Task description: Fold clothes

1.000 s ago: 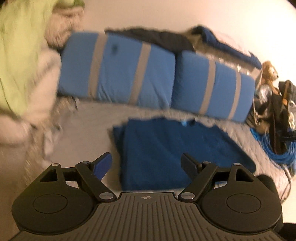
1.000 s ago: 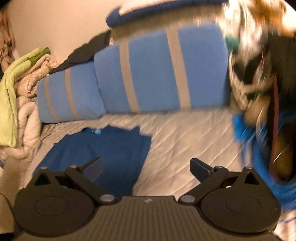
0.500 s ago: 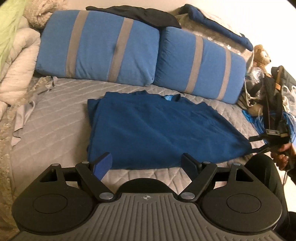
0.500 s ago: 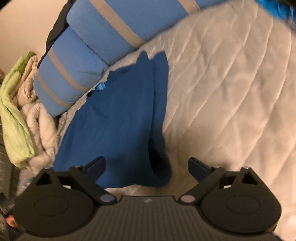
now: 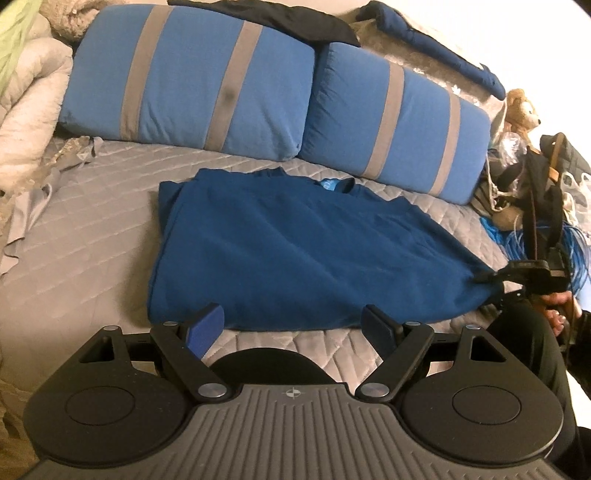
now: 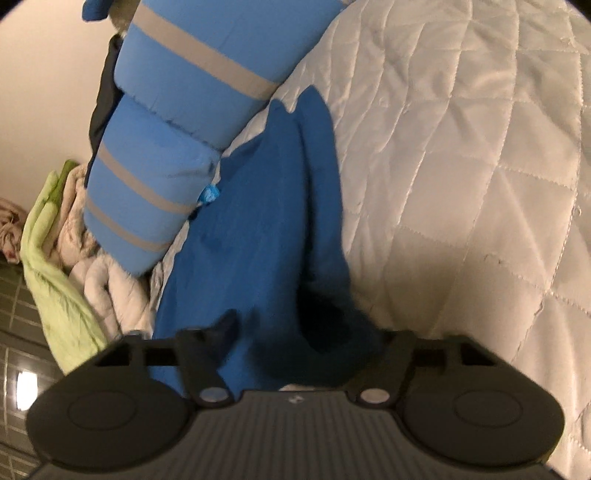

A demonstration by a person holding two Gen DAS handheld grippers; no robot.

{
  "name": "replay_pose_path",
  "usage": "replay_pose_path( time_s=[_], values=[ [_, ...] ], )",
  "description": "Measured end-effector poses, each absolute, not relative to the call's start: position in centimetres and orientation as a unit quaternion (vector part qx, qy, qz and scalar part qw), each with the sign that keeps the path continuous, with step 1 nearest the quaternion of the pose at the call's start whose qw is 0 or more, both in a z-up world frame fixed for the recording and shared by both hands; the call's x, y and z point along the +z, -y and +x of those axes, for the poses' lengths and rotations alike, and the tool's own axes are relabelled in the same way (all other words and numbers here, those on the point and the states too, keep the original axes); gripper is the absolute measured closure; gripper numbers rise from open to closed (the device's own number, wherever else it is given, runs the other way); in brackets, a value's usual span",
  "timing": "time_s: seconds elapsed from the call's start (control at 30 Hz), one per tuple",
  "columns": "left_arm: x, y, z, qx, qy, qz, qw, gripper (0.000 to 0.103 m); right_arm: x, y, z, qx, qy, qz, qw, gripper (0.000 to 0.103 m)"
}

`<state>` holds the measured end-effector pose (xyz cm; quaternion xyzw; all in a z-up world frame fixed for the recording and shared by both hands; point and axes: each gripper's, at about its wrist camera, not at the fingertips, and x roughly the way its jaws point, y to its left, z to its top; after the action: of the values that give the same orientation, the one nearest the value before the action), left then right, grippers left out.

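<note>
A dark blue T-shirt [image 5: 295,251] lies flat on the grey quilted bed cover [image 5: 92,240], collar toward the pillows. My left gripper [image 5: 291,317] is open and hangs just above the shirt's near hem, with nothing between its fingers. At the right, my right gripper [image 5: 491,286] is at the shirt's near right corner. In the right wrist view the shirt [image 6: 258,229] runs away from the right gripper [image 6: 310,332]. Its jaws are closing with a bunched fold of the corner between them, and a gap still shows beside the cloth.
Two blue pillows with grey stripes [image 5: 192,81] [image 5: 399,122] lean along the back, a black garment [image 5: 306,22] on top. Pale blankets [image 5: 26,110] pile up at left. A teddy bear [image 5: 521,107], bags and blue cables [image 5: 517,240] crowd the right. A hand [image 5: 557,306] holds the right gripper.
The right gripper sank and rolled down to the shirt's corner, and its jaws narrowed around the cloth. The left gripper dropped toward the shirt's near hem and stayed open.
</note>
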<state>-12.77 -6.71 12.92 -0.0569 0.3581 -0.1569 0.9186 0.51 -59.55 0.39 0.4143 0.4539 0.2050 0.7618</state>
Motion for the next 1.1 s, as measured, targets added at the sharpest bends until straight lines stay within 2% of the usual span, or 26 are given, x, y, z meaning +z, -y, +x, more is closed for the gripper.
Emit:
replay_pose_path(
  time_s=[0.03, 0.07, 0.17, 0.47, 0.73, 0.97, 1.1],
  values=[
    [12.8, 6.8, -12.8, -0.158, -0.358, -0.057, 0.919, 0.021, 0.4, 59.5, 0.6, 0.201, -0.452, 0.413, 0.765, 0.07],
    [12.7, 6.9, -12.8, -0.159, -0.357, -0.057, 0.919, 0.021, 0.6, 59.3, 0.7, 0.199, -0.448, 0.409, 0.769, 0.08],
    [12.3, 7.0, -12.7, -0.161, -0.357, -0.06, 0.918, 0.021, 2.0, 58.3, 0.8, 0.204, -0.433, 0.376, 0.793, 0.088],
    [12.1, 7.5, -12.6, -0.16, -0.343, -0.07, 0.923, 0.021, 9.5, 53.9, 1.4, 0.245, -0.381, 0.233, 0.86, 0.091],
    [13.8, 5.6, -14.0, -0.144, -0.308, -0.092, 0.936, 0.021, 14.4, 48.9, 2.7, 0.276, -0.332, 0.201, 0.879, 0.092],
    [14.7, 1.7, -15.9, -0.099, -0.293, -0.107, 0.945, 0.021, 18.6, 37.5, 3.9, 0.366, -0.302, 0.191, 0.86, 0.092],
    [14.6, -0.9, -16.7, -0.059, -0.305, -0.126, 0.942, 0.021, 19.4, 27.9, 2.7, 0.434, -0.296, 0.152, 0.837, 0.092]
  ],
)
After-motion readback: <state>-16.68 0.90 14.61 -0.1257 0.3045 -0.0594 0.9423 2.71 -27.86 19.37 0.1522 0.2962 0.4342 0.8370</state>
